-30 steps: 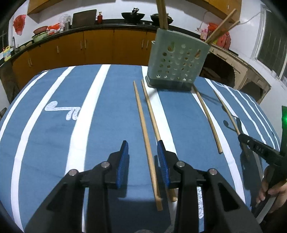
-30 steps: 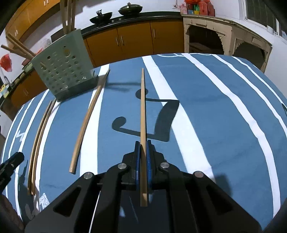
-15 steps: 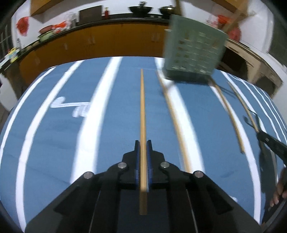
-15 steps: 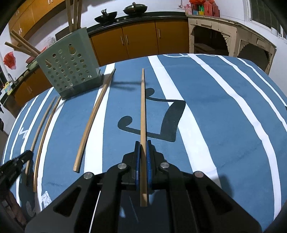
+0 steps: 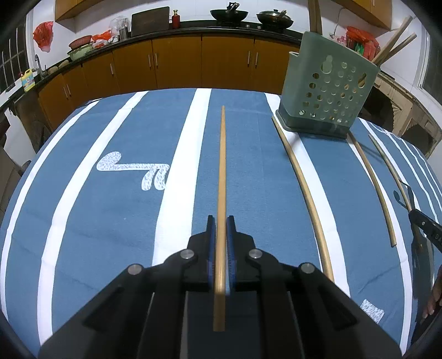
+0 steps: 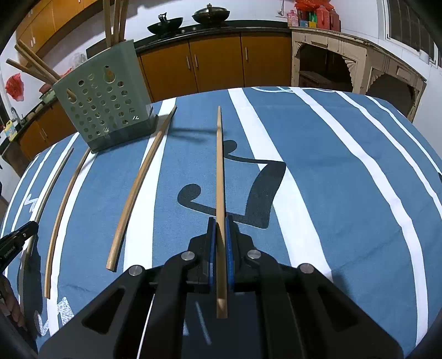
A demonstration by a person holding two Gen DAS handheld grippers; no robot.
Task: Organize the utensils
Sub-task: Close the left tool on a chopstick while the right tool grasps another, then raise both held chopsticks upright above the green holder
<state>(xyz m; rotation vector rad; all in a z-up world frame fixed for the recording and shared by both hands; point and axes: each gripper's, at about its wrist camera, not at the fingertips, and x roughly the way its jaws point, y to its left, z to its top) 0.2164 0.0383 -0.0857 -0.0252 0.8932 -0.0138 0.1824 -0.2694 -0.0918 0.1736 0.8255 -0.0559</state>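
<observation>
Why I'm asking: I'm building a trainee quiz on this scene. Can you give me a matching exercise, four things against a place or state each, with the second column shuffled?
1. left gripper
2. green holder
3. loose chopstick
4. wok

A. on the back counter
B. lying flat on the striped cloth
C. shut on a held chopstick
D. standing upright, chopsticks poking out

Pairs: 1-C, 2-D, 3-B, 4-A.
</observation>
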